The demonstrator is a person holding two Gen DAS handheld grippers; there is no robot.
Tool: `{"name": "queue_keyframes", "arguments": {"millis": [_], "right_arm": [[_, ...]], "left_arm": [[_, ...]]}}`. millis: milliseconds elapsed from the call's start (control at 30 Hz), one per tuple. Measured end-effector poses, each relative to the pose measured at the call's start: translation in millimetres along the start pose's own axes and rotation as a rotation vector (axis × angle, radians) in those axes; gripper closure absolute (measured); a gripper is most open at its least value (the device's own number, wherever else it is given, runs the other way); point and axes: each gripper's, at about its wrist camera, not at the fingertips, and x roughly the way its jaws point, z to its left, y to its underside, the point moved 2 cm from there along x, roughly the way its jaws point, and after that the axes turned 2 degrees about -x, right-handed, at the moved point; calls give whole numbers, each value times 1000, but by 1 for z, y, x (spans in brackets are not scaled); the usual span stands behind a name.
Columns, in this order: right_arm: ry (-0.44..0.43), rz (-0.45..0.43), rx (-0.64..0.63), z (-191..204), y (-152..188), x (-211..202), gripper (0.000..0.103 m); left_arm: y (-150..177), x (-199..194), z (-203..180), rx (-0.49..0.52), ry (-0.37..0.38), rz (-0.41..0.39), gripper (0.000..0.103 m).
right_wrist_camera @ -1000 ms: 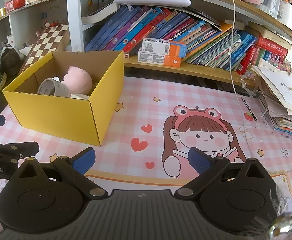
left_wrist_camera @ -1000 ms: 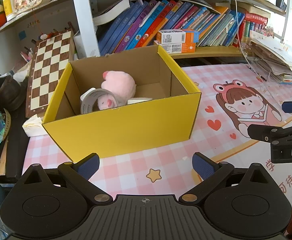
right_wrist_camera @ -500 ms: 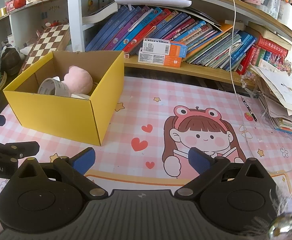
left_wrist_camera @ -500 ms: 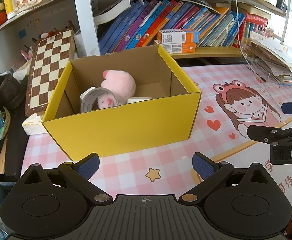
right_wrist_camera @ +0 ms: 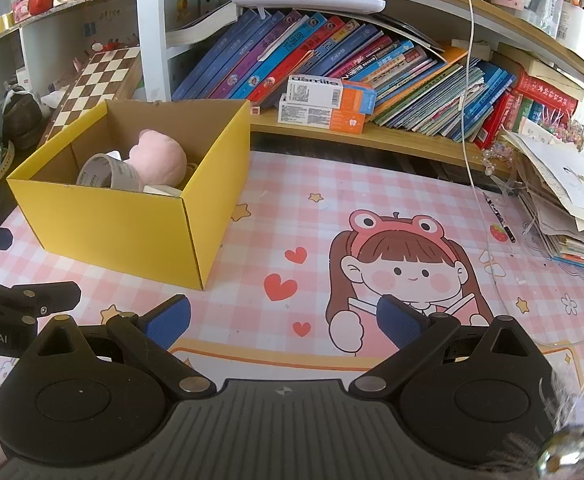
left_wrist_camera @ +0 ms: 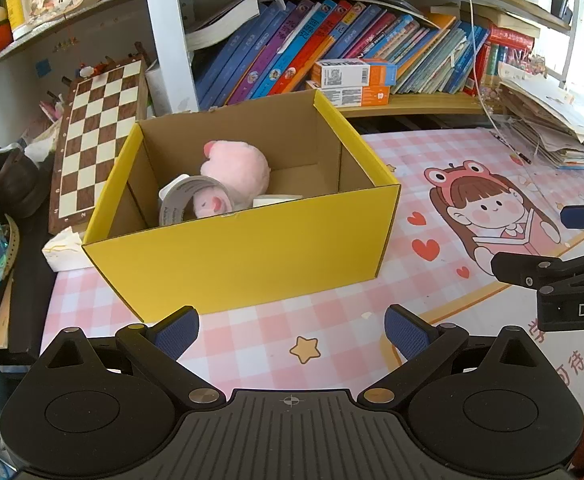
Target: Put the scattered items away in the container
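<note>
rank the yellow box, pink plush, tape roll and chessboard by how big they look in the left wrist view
1. yellow box, largest by far
2. chessboard
3. pink plush
4. tape roll, close to the plush; both partly hidden by the box wall, so that order is unsure.

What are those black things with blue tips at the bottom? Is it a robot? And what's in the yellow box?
No robot: a person holds two grabbing tools, each with a camera looking along its fingers. One picture is from the left gripper, the other from the right gripper. Both are open and hold nothing. The yellow box sits on a pink checked mat. Inside it are a pink plush toy and a roll of tape.
</note>
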Motion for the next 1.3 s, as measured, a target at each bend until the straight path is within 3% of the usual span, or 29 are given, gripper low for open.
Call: {"name": "queue_keyframes", "arguments": {"millis": [1300], "right_arm": [[-12,2,-14,-2,0,2,3]], "left_arm": [[1,-1,-1,-3,22,1,2]]}}
